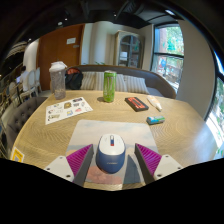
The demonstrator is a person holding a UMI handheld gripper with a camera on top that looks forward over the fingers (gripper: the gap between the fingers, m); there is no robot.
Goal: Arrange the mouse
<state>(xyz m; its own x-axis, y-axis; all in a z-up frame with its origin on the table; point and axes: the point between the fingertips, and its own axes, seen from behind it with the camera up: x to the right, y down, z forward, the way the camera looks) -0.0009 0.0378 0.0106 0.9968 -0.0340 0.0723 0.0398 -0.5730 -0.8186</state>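
A white and blue mouse (111,152) lies on a pale grey mouse mat (92,130) on the round wooden table (180,130). It stands between my gripper's (113,160) two fingers. The left pad (81,158) and right pad (147,155) each sit a little apart from the mouse's sides, so the gripper is open around it. The mouse's rear end is hidden below the fingers.
Beyond the mat stand a green can (109,86) and a clear lidded jug (58,78). A printed leaflet (67,110) lies at the left. A red-brown flat item (137,103), a white item (154,101) and a small blue item (155,120) lie at the right.
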